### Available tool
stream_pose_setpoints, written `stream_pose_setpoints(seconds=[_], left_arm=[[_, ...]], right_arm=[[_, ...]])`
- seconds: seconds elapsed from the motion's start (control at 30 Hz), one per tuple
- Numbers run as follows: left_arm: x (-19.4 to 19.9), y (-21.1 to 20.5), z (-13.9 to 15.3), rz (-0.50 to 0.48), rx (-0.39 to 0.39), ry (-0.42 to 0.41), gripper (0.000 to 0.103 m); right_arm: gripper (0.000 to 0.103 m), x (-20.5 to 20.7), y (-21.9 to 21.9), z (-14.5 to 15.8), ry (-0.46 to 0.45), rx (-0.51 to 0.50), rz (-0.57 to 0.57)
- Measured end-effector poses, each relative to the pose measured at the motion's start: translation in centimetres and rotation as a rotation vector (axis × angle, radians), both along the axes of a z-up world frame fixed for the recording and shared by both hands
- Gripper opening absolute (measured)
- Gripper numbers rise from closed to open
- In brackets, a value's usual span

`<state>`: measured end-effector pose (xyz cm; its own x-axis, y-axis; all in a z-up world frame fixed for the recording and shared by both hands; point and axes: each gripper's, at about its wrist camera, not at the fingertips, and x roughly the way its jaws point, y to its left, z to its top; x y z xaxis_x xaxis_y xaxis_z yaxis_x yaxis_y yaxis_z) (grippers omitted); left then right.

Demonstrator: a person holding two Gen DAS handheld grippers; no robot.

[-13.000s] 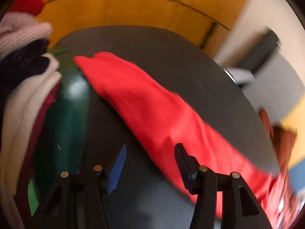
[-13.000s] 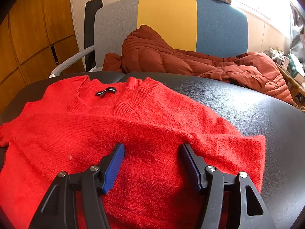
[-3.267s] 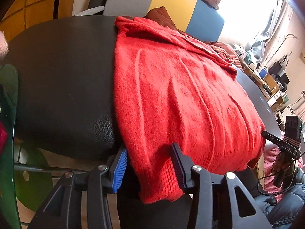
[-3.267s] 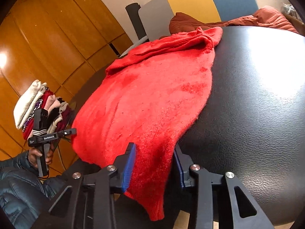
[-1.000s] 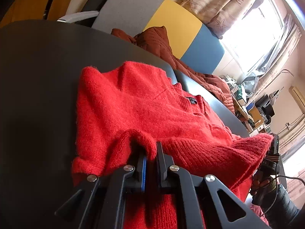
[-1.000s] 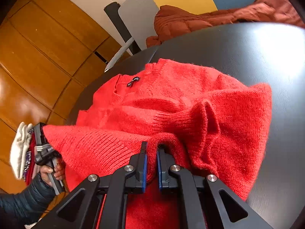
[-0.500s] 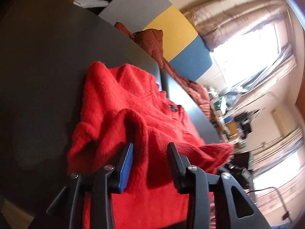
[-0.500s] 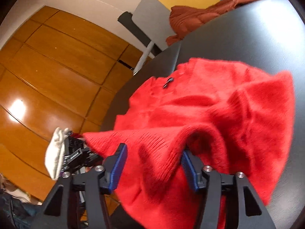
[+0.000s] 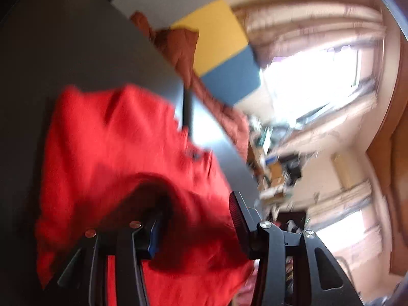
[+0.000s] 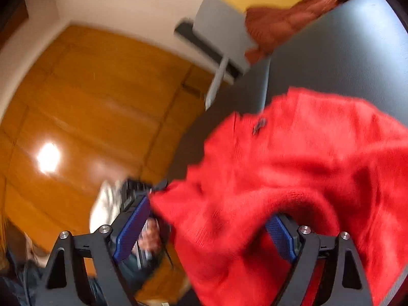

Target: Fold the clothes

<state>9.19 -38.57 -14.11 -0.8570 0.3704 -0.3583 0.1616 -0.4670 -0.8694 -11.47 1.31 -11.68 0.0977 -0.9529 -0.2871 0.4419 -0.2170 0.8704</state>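
Observation:
A red knit sweater (image 9: 122, 137) lies folded over on the black table (image 9: 63, 43), its collar label showing. My left gripper (image 9: 195, 224) is open, its jaws wide apart, with the sweater's folded hem draped between them. In the right wrist view the sweater (image 10: 306, 158) fills the lower right. My right gripper (image 10: 206, 227) is open too, the hem bulging between its blue pads (image 10: 132, 224). Both views are motion-blurred and tilted.
A grey, yellow and blue chair (image 9: 204, 38) stands behind the table with a rust-brown jacket (image 9: 178, 48) on it. Wooden wall panels (image 10: 102, 102) are at the left. The other hand and gripper (image 10: 142, 204) show beyond the sweater's edge. A bright window (image 9: 306, 84) is at the right.
Both grippers were shut on the sweater's hem a second ago. They have opened wide and let it go, and both cameras have tilted upward and away.

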Motion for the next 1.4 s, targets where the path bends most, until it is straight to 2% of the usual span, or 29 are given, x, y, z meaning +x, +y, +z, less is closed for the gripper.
stream_pose_setpoints(seconds=[0.13, 0.2, 0.3, 0.43, 0.6, 0.67, 0.77, 0.87, 0.97, 1.03, 1.07, 1.1, 1.13, 1.17, 1.2, 1.4], left_arm=[[-0.1, -2.2, 0.7, 0.129, -0.003, 0.017, 0.047], [0.5, -2.8, 0.9, 0.161, -0.045, -0.006, 0.047], [1.7, -3.1, 1.1, 0.168, -0.135, -0.062, 0.047], [2.0, -2.9, 1.3, 0.124, -0.276, -0.144, 0.048], [0.4, 0.1, 3.0, 0.011, -0.516, -0.185, 0.048], [-1.0, 1.5, 3.3, -0.058, -0.609, -0.206, 0.048], [-2.8, 2.5, 2.5, -0.136, -0.682, -0.255, 0.048], [-4.1, 2.7, 1.5, -0.191, -0.69, -0.284, 0.048], [-4.9, 2.6, 0.7, -0.226, -0.655, -0.299, 0.048], [-5.5, 2.5, 0.2, -0.248, -0.63, -0.308, 0.044], [-5.3, 2.6, 0.3, -0.243, -0.641, -0.295, 0.025], [-5.1, 2.7, 0.4, -0.235, -0.656, -0.279, 0.016], [-5.1, 2.9, 0.7, -0.222, -0.67, -0.269, 0.012], [-4.9, 2.9, 0.9, -0.21, -0.673, -0.254, 0.008], [-4.6, 3.0, 1.2, -0.192, -0.678, -0.239, 0.007], [-1.7, 3.5, 3.7, -0.085, -0.689, -0.143, 0.007]], right_arm=[[0.089, -1.3, 0.8, -1.0, -0.029, -0.012, -0.12], [0.089, -1.6, 1.2, -1.5, -0.033, 0.0, -0.158], [0.089, -1.2, 1.5, -1.2, 0.018, 0.04, -0.163], [0.087, -0.8, 1.4, 0.2, 0.124, 0.138, -0.165], [0.068, -2.2, -0.6, 1.4, 0.26, 0.277, -0.123], [0.067, -2.8, -2.0, 1.3, 0.296, 0.341, -0.095], [0.066, -3.9, -3.9, 0.8, 0.32, 0.416, -0.046], [0.066, -5.0, -5.8, 0.4, 0.332, 0.469, 0.011], [0.065, -5.1, -7.2, -0.2, 0.365, 0.528, 0.071], [0.052, -4.7, -7.9, -0.6, 0.397, 0.561, 0.105], [0.041, -4.5, -8.2, -0.8, 0.414, 0.578, 0.122], [0.033, -4.3, -8.5, -1.0, 0.43, 0.594, 0.139], [0.028, -4.1, -8.9, -1.1, 0.446, 0.611, 0.156], [0.015, -3.8, -9.1, -1.2, 0.463, 0.625, 0.169], [0.009, -3.5, -8.8, -0.9, 0.485, 0.626, 0.158], [0.009, -1.5, -6.7, 1.6, 0.579, 0.608, 0.083]])
